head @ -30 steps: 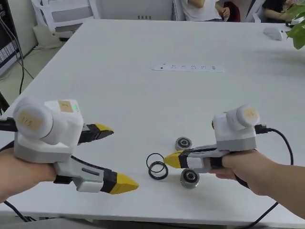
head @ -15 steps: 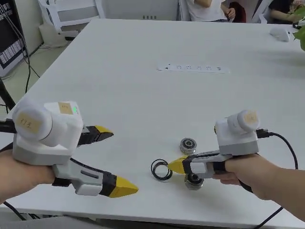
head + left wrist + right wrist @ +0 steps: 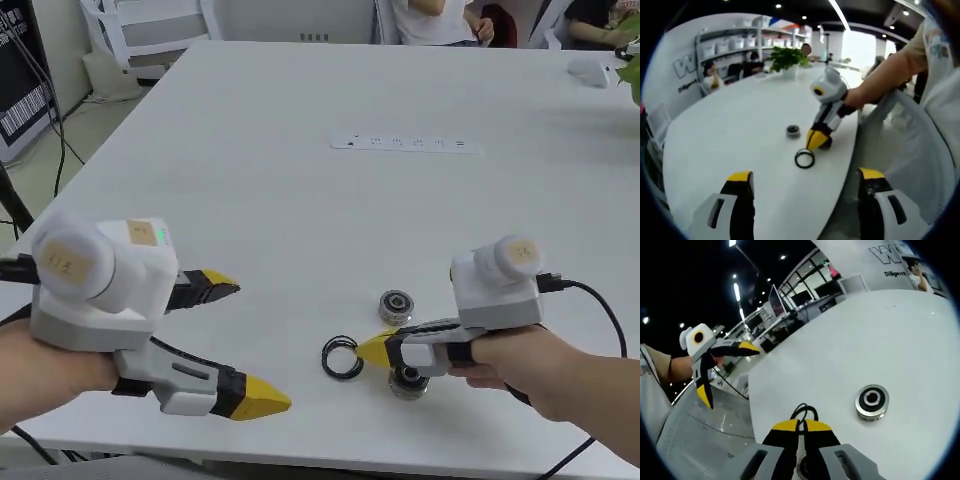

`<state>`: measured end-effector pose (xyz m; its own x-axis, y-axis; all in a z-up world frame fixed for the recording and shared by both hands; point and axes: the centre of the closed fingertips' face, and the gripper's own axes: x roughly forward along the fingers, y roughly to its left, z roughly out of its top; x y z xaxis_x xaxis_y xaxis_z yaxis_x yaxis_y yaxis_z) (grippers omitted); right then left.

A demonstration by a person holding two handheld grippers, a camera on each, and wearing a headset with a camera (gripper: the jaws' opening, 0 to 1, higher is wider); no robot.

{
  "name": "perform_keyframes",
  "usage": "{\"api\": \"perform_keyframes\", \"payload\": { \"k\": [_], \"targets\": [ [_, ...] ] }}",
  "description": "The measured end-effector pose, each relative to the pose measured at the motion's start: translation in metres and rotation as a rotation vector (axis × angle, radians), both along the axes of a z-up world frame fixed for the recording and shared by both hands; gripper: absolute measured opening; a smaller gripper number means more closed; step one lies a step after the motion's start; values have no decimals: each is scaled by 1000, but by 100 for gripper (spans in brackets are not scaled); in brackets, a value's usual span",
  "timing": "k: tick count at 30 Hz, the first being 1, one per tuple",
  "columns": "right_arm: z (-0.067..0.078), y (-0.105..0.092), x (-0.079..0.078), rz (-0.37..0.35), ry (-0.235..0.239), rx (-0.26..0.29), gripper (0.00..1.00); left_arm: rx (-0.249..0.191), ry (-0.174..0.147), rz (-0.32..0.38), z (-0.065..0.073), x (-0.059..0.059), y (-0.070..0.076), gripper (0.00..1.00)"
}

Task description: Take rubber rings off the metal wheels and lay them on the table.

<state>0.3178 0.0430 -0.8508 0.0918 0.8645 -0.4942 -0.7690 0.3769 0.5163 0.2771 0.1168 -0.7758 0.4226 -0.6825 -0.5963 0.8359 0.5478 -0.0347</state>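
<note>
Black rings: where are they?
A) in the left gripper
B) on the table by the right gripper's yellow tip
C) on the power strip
B: the black rings lie on the table, just ahead of the right gripper and its shut tips.

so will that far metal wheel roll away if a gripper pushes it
Probably not: the metal wheel lies flat on the table, so it would likely slide rather than roll. It looks like solid metal, so it is probably heavy for its size and stiff.

Wht hand-held grippers (image 3: 250,342) (image 3: 365,349), yellow tips (image 3: 265,395), blk cable (image 3: 580,287)
</note>
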Motion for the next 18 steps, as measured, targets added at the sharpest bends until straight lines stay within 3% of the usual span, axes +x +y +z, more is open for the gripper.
{"api": "perform_keyframes", "payload": {
  "k": [13, 18],
  "targets": [
    [-4, -1, 3, 4, -34, -24, 12, 11, 9, 4, -2, -1, 2, 86],
    [3, -4, 6, -12, -39, -10, 16, 10, 12, 4, -2, -1, 1, 86]
  ]
}}
